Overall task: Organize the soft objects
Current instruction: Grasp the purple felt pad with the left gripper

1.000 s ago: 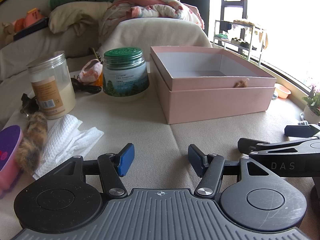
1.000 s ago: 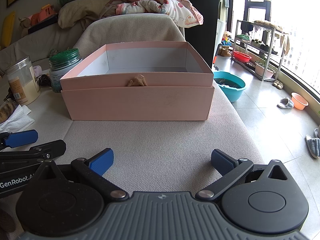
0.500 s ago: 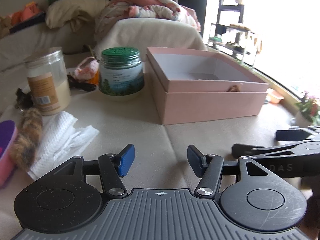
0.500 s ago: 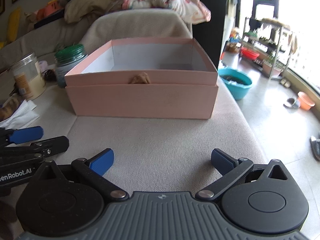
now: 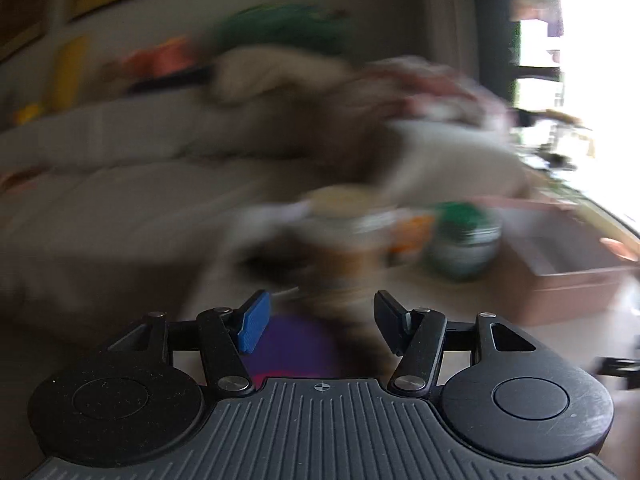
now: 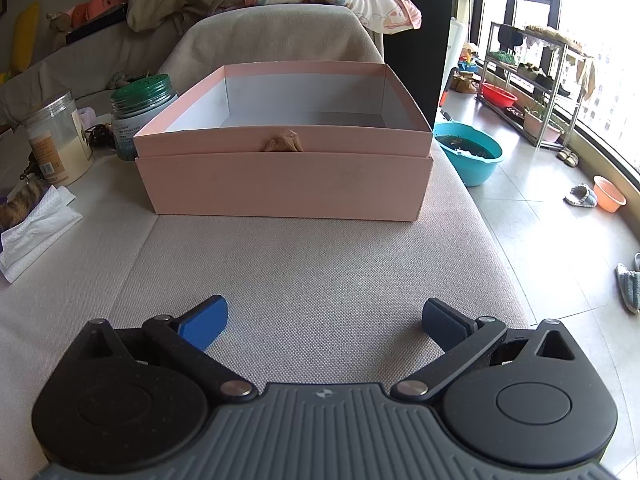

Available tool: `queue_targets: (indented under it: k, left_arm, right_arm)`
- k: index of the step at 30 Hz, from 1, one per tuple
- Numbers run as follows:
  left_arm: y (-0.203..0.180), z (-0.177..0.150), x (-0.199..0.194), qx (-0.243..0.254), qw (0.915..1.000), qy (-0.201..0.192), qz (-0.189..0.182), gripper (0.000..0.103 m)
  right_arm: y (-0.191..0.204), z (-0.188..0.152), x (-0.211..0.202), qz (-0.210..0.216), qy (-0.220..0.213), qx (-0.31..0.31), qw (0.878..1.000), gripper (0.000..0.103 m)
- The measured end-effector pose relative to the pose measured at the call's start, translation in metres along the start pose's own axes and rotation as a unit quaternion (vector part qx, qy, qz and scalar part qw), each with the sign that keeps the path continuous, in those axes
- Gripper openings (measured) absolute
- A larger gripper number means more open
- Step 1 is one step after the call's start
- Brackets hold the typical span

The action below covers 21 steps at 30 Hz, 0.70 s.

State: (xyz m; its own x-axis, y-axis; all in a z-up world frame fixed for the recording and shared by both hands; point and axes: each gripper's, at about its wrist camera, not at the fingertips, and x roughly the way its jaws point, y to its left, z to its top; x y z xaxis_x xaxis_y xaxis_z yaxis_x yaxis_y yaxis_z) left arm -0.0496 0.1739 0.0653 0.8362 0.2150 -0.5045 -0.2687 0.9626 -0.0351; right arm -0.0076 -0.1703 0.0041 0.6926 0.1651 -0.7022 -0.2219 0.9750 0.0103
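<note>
Plainly, the right gripper (image 6: 324, 318) is hovering low in the frame over the beige sofa cushion (image 6: 320, 264), its blue-padded fingers (image 6: 204, 322) standing wide apart with nothing between them. Straight ahead, in the middle of the right wrist view, a pink box (image 6: 284, 180) is sitting open on the cushion, a small brown tab (image 6: 283, 142) poking over its near wall. At the left edge a white crumpled cloth (image 6: 36, 228) is lying on the cushion, touching a striped furry toy (image 6: 18, 206) just above it; both are well apart from the box. Behind them a clear jar (image 6: 58, 140) and a green-lidded jar (image 6: 142, 114) are standing upright, the green-lidded one just beside the box's left wall. The left wrist view is heavily blurred: the left gripper (image 5: 318, 328) is showing its fingers (image 5: 254, 322) spread fairly wide and gripping nothing, with a purple object (image 5: 296, 346) lying beyond and below the gap; whether it is touching them I cannot tell. At the right of that view, the pink box and green-lidded jar are smeared.
</note>
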Motion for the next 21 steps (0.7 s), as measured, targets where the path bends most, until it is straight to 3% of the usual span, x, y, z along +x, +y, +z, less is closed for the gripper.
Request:
queue_targets:
  k: [5,9,13,21]
  left_arm:
    - [0.044,-0.011,0.037,-0.081,0.9940,0.071,-0.015,0.062]
    - [0.028,-0.017,0.047,-0.063,0.9937,0.081,-0.046,0.064]
    - [0.009,-0.021,0.051,-0.012,0.9971,0.069,-0.030,0.072]
    - [0.017,-0.026,0.057,-0.020,0.9957,0.085,-0.028,0.072]
  right_arm:
    - [0.000,-0.001,0.000,0.000,-0.005,0.001,1.000,0.103]
    - [-0.001,-0.002,0.001,0.000,-0.006,0.002,1.000,0.103]
    - [-0.001,-0.002,0.001,0.000,-0.007,0.002,1.000,0.103]
    - [0.000,-0.001,0.001,0.000,-0.004,0.001,1.000,0.103]
